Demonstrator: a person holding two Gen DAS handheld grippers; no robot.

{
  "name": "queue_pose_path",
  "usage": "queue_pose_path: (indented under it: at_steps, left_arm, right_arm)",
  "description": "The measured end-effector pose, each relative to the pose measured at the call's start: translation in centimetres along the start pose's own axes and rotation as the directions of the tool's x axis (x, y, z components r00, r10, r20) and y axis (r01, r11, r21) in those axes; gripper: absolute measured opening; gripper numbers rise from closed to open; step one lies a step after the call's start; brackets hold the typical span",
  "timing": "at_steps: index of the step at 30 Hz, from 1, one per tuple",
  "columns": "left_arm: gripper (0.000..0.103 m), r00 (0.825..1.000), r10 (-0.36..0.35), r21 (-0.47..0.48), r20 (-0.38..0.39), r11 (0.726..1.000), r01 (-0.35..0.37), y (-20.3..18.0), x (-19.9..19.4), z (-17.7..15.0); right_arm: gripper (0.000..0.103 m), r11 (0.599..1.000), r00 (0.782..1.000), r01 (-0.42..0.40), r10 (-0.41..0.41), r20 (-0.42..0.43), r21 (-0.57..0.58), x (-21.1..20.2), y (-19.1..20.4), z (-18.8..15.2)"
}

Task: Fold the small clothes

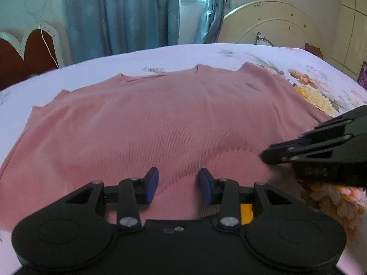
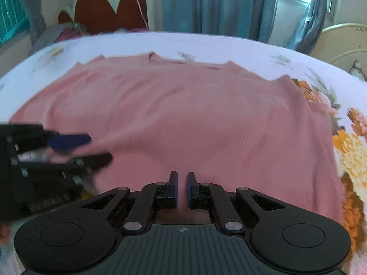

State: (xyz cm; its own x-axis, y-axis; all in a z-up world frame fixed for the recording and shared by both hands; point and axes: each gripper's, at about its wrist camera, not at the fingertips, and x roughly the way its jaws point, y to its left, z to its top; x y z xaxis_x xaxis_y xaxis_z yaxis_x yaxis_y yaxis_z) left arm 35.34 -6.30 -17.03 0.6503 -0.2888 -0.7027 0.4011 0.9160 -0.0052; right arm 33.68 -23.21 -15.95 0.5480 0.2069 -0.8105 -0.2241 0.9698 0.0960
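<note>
A pink knit top lies spread flat on the bed, neckline at the far side; it also fills the right wrist view. My left gripper is open, its blue pads apart, just above the near hem of the top, holding nothing. It shows blurred at the left of the right wrist view. My right gripper has its pads nearly together with a thin gap, over the near hem; whether cloth is pinched is unclear. It shows at the right of the left wrist view.
The bed has a pale floral sheet. A cream headboard stands at the right, blue curtains and a window behind, a red chair back at the far left.
</note>
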Motion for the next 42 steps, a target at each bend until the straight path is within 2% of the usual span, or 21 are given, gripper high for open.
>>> queue_pose_path:
  at_steps: [5,8,10,11,12,16,20,24,26,31,32,34,36,37,39,42]
  left_arm:
    - [0.041,0.999,-0.020,-0.057,-0.026,0.998,0.018,1.4,-1.2,-0.1]
    - [0.043,1.000,0.014,-0.101,0.008,0.995,-0.013,1.9,-1.3,1.1]
    - [0.044,0.999,0.033,-0.108,0.008,0.994,-0.032,2.0,-0.7,1.8]
    - [0.044,0.999,0.045,-0.111,0.009,0.993,-0.044,2.1,-0.4,2.1]
    - [0.044,0.998,0.058,-0.113,0.010,0.992,-0.057,2.1,-0.2,2.3]
    - [0.045,0.995,0.100,-0.119,-0.019,0.988,-0.101,2.7,1.0,2.2]
    - [0.050,0.992,0.125,-0.094,-0.022,0.987,-0.127,2.9,1.0,1.7]
    - [0.050,0.991,0.128,-0.101,-0.029,0.986,-0.130,3.6,0.8,1.6]
    - [0.050,0.991,0.127,-0.120,-0.036,0.984,-0.131,4.1,0.6,1.6]
    - [0.049,0.990,0.128,-0.134,-0.051,0.982,-0.134,5.0,0.1,1.5]
    - [0.049,0.990,0.127,-0.139,-0.053,0.981,-0.133,5.1,0.0,1.5]
    - [0.051,0.992,0.114,-0.157,-0.056,0.980,-0.122,5.4,-0.5,1.6]
    - [0.054,0.993,0.106,-0.175,-0.056,0.978,-0.114,5.9,-1.1,1.7]
    - [0.056,0.993,0.101,-0.192,-0.058,0.975,-0.111,6.3,-1.5,1.7]
    - [0.061,0.995,0.081,-0.241,-0.062,0.966,-0.093,7.2,-2.5,1.4]
    - [0.065,0.996,0.039,-0.341,-0.084,0.938,-0.066,9.2,-4.3,0.2]
  right_arm:
    - [0.005,1.000,0.999,-0.009,0.010,-0.053,0.018,-1.1,-1.3,0.3]
    - [0.006,0.998,0.998,-0.013,0.010,0.054,0.054,-1.7,-1.3,1.1]
    - [0.026,0.996,0.996,-0.018,0.010,0.094,0.086,-1.5,-1.1,1.7]
    - [0.064,0.996,0.994,-0.016,0.006,0.109,0.091,-1.3,-0.8,2.0]
    - [0.082,0.997,0.991,-0.005,-0.006,0.136,0.081,-1.1,-0.2,2.3]
    - [0.081,0.999,0.981,0.036,-0.040,0.188,0.023,0.0,1.8,3.1]
    - [0.081,0.991,0.985,0.131,-0.129,0.117,-0.005,2.7,1.6,2.4]
    - [0.081,0.994,0.990,0.097,-0.101,0.097,0.046,2.2,-0.7,0.9]
    - [0.081,0.990,0.986,0.137,-0.140,0.090,0.046,1.6,-1.6,0.0]
    - [0.081,0.986,0.986,0.150,-0.155,0.068,0.068,0.4,-2.6,-0.7]
    - [0.081,0.986,0.985,0.145,-0.152,0.081,0.088,-0.2,-2.6,-0.5]
    - [0.081,0.987,0.984,0.080,-0.101,0.148,0.140,-1.9,-2.1,-0.1]
    - [0.081,0.986,0.978,0.061,-0.090,0.187,0.155,-2.8,-1.4,0.7]
    - [0.078,0.988,0.976,0.053,-0.083,0.202,0.147,-3.0,-0.8,1.1]
    - [0.040,0.990,0.979,0.024,-0.050,0.196,0.136,-2.7,0.2,1.9]
    - [0.038,0.991,0.981,-0.010,-0.017,0.191,0.135,-1.9,1.7,2.7]
